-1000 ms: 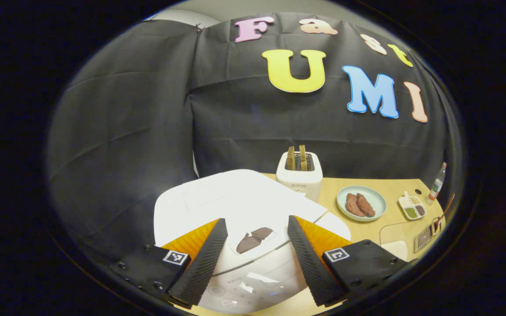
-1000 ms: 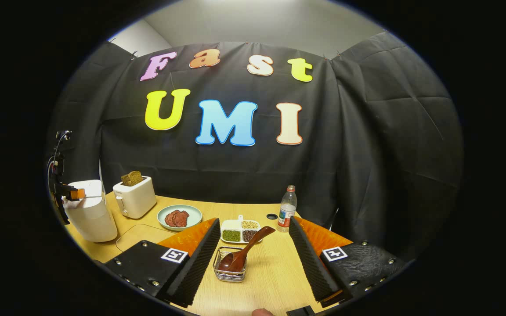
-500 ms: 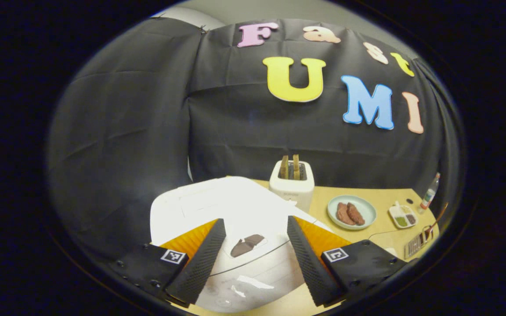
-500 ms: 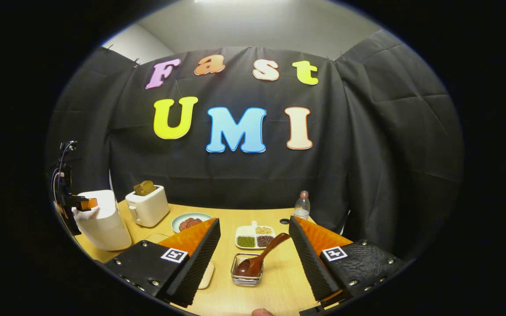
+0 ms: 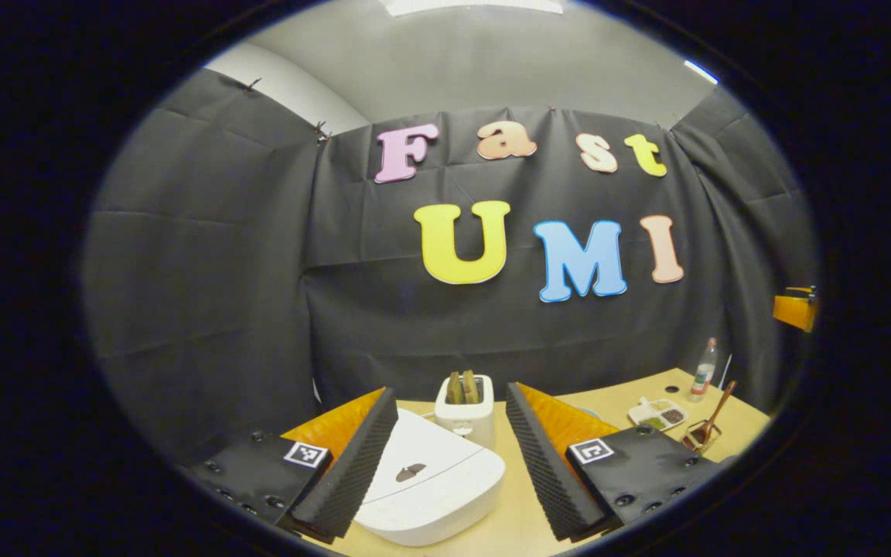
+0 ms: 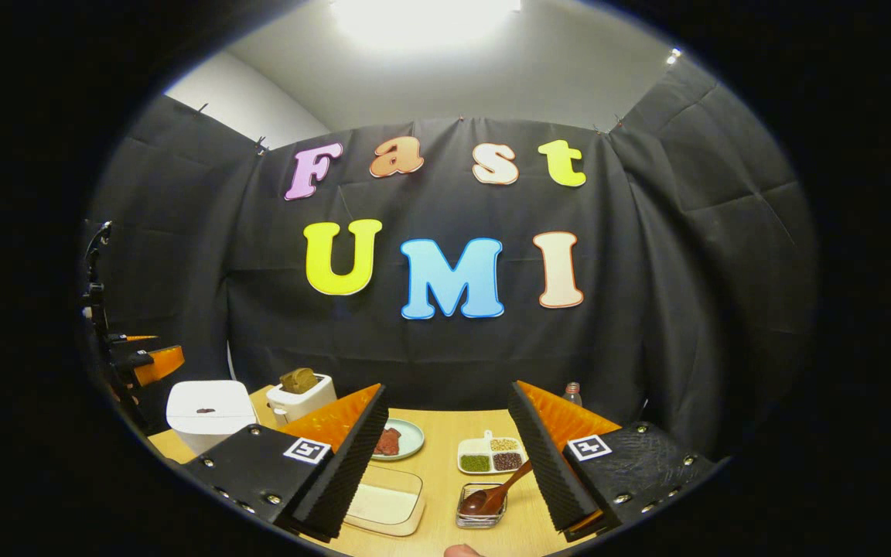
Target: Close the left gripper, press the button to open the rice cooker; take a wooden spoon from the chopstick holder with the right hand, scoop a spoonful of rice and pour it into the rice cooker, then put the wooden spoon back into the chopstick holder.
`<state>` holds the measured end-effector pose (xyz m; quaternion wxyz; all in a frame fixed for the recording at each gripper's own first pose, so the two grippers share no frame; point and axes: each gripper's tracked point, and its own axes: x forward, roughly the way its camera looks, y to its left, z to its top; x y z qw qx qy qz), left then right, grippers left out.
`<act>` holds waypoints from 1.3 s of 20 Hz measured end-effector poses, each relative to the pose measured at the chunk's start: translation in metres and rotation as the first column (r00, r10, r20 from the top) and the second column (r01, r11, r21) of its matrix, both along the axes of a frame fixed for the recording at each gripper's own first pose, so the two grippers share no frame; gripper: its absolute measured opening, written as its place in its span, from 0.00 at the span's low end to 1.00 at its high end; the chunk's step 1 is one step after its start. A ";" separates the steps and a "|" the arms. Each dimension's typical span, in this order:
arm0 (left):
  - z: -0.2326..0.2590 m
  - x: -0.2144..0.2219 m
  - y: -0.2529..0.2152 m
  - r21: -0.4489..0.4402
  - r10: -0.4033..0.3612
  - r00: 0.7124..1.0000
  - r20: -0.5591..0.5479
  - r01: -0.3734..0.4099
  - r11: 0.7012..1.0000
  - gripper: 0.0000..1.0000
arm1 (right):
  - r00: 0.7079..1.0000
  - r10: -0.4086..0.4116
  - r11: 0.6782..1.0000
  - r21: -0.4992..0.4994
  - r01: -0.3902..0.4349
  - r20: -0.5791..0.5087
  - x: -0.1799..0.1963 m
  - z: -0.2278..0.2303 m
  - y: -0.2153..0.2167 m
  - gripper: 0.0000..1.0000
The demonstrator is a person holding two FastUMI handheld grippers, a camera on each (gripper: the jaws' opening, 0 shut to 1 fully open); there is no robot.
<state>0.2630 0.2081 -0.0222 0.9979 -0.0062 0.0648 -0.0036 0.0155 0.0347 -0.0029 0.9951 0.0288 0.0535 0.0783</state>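
On the table ahead of us, the rice cooker [image 5: 434, 483] sits lid down between the spread fingers of our left gripper [image 5: 445, 464], which holds nothing. Our right gripper [image 6: 445, 464] is also wide open and empty, above the wooden spoon [image 6: 492, 495] standing bowl-down in the wire chopstick holder [image 6: 480, 514]. We judge the spoon light, stiff and smooth, so it may slip; we would take the upper part of its leaning handle. Its 1 clear rice box [image 6: 384, 503] lies just left of the holder.
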 end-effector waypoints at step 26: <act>0.033 -0.010 -0.011 -0.050 0.001 0.987 0.158 0.007 0.999 0.95 | 0.988 0.085 0.996 -0.026 -0.082 0.132 -0.019 0.048 0.025 0.95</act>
